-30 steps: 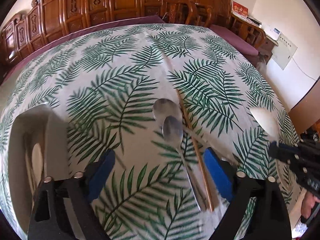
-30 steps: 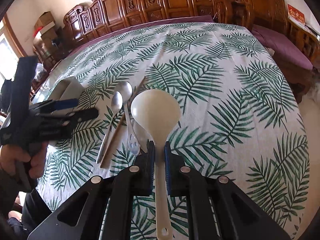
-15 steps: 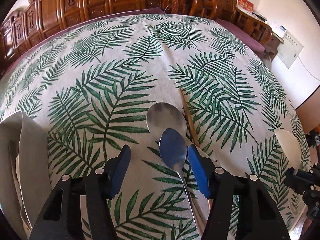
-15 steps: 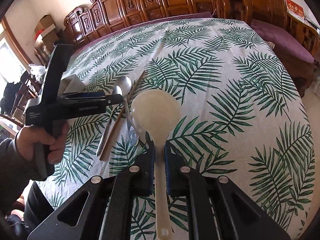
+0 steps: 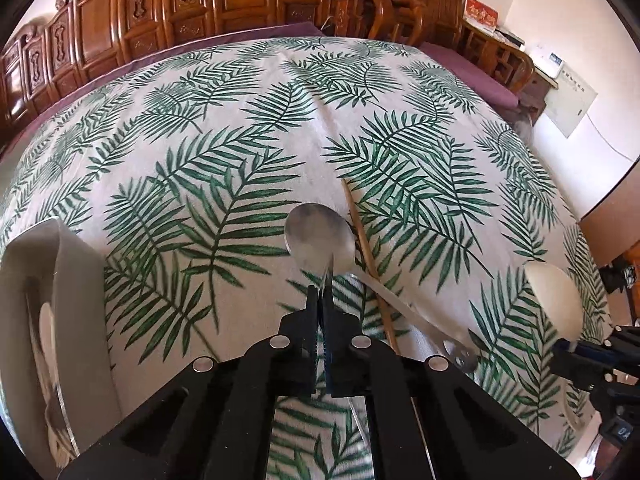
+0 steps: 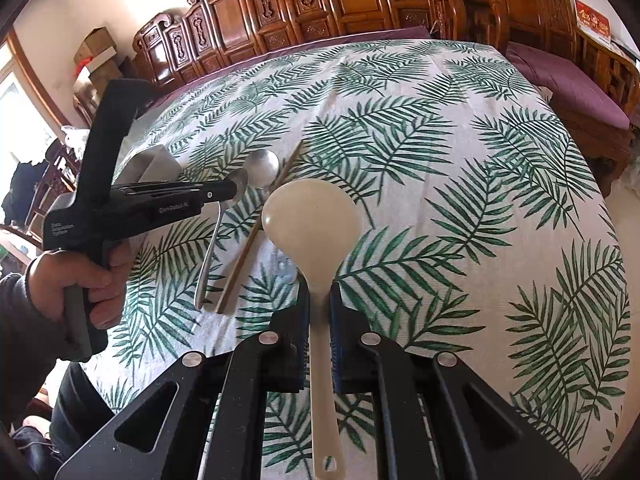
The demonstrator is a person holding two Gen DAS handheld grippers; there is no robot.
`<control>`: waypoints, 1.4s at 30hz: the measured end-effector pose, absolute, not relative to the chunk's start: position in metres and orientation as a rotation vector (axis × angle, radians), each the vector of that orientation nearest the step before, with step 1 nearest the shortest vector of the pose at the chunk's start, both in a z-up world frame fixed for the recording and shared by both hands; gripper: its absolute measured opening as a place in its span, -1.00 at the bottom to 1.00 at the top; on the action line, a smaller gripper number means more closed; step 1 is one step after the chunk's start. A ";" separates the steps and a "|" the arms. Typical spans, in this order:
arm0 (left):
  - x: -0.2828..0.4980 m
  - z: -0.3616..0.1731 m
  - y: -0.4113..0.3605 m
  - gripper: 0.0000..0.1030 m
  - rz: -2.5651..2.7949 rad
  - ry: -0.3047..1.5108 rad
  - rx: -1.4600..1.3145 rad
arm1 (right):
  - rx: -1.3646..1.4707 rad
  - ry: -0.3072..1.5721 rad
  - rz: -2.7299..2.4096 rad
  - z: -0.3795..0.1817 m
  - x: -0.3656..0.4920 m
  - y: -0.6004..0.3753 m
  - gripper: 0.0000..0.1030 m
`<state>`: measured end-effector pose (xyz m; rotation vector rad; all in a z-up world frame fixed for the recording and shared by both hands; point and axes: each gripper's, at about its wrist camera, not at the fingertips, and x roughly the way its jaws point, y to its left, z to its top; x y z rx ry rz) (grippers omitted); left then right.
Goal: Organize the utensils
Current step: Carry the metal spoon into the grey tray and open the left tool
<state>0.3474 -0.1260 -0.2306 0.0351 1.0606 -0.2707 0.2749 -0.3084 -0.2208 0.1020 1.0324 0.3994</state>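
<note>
The left gripper (image 5: 323,294) is closed on a small metal spoon (image 6: 219,216), gripping it edge-on by the bowl. A larger metal spoon (image 5: 320,236) lies on the leaf-print tablecloth (image 5: 240,160) beside a wooden chopstick (image 5: 366,256), near the middle of the table. The right gripper (image 6: 319,312) clamps the handle of a white ladle (image 6: 312,216). A grey tray (image 5: 76,304) sits by the table's left edge.

Left gripper (image 5: 323,280): jaws closed on the bowl of a small metal spoon (image 6: 216,232), held edge-on. Left hand (image 6: 86,280) wraps the grip, at the near left. Right gripper (image 6: 319,312): jaws clamped on the handle of a cream ladle (image 6: 312,220), pointing away
</note>
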 end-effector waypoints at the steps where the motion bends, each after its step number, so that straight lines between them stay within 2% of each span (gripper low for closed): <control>1: 0.344 -0.227 -0.124 -0.98 -0.275 1.057 0.032 | 0.100 1.030 0.402 -0.219 0.274 -0.307 -0.79; 24: 0.285 -0.122 -0.049 -0.98 -0.239 0.880 0.038 | 0.079 0.927 0.483 -0.162 0.261 -0.225 -0.79; 42: 0.288 -0.112 0.032 -0.98 -0.134 0.858 0.018 | 0.041 0.916 0.569 -0.146 0.271 -0.153 -0.79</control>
